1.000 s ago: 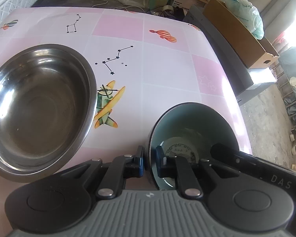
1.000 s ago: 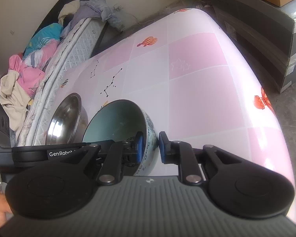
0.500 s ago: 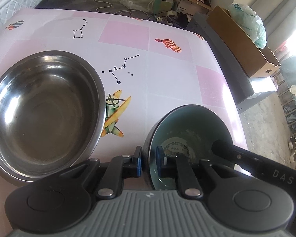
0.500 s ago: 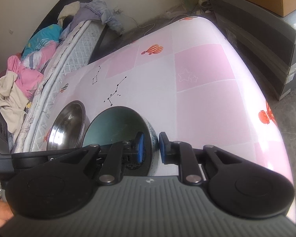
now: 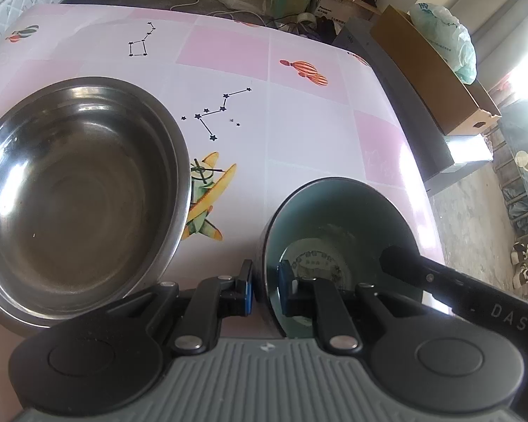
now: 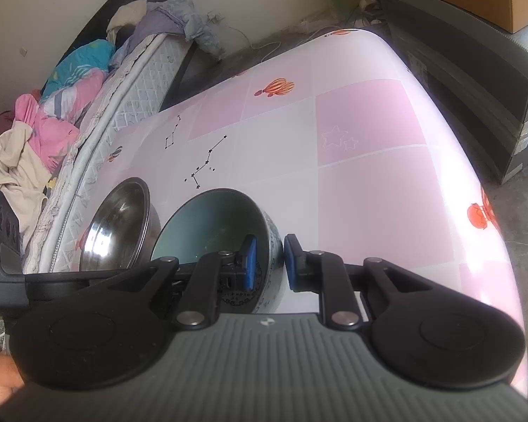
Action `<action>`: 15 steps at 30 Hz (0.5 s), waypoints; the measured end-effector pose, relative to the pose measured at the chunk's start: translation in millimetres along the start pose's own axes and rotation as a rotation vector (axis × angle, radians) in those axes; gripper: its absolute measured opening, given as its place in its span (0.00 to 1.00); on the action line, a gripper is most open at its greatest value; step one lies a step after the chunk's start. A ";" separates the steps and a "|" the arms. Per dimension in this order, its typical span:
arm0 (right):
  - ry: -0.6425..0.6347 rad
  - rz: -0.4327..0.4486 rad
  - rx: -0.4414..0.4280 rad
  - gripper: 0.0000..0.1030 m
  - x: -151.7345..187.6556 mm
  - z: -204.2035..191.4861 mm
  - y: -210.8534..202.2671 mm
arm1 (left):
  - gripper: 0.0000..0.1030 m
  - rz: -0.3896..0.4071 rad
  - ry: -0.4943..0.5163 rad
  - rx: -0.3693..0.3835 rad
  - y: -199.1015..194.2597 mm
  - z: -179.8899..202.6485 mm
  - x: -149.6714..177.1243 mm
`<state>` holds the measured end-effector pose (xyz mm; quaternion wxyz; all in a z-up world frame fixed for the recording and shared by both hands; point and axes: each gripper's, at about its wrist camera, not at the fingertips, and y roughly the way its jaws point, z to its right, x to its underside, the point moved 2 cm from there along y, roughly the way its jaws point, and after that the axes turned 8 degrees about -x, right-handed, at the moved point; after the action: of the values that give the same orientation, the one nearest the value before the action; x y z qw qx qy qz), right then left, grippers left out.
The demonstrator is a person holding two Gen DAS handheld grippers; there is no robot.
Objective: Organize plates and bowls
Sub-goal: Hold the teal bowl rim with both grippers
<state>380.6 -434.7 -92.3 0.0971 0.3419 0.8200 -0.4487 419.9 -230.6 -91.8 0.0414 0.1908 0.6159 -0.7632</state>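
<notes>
A teal-glazed ceramic bowl (image 5: 334,218) with a patterned outside (image 6: 272,242) is near the table's front right. My left gripper (image 5: 264,281) is shut on its left rim, one pad inside and one outside. My right gripper (image 6: 269,263) is shut on the opposite rim, and one of its fingers (image 5: 408,262) reaches into the bowl in the left wrist view. A large steel bowl (image 5: 77,193) sits empty just to the left (image 6: 116,232). I cannot tell whether the ceramic bowl touches the table.
The pink checked tablecloth (image 5: 299,130) carries cartoon prints. The table's right edge (image 6: 489,211) drops to the floor beside a dark cabinet (image 6: 475,81) with a cardboard box (image 5: 429,70) on it. A mattress with piled clothes (image 6: 52,119) runs along the left side.
Both grippers keep their hold on the ceramic bowl. The views have shifted slightly, and the steel bowl now shows a little closer to the ceramic bowl.
</notes>
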 end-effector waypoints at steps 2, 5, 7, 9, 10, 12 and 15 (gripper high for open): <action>-0.004 -0.008 0.003 0.17 2.7 0.4 0.5 | 0.15 -0.002 0.001 0.001 1.3 0.9 -0.5; -0.001 -0.018 0.009 0.17 5.3 1.3 3.2 | 0.19 -0.001 0.003 -0.001 1.6 2.5 -1.0; 0.004 -0.021 0.013 0.17 6.3 1.8 6.0 | 0.20 0.003 0.011 -0.007 1.9 5.1 -0.6; 0.007 -0.020 0.017 0.17 7.2 2.0 8.7 | 0.21 0.008 0.023 -0.014 2.2 7.4 0.1; 0.006 -0.019 0.021 0.17 7.6 1.6 9.7 | 0.21 0.009 0.026 -0.017 2.2 8.1 0.2; 0.006 -0.021 0.026 0.18 8.7 1.1 12.4 | 0.21 0.009 0.025 -0.018 2.2 8.1 0.9; 0.002 -0.022 0.032 0.18 9.8 -0.9 15.7 | 0.21 0.005 0.024 -0.017 2.4 7.9 0.7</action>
<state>383.5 -423.7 -106.9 0.0857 0.3350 0.8164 -0.4625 418.1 -238.6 -92.9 0.0377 0.2013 0.6223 -0.7556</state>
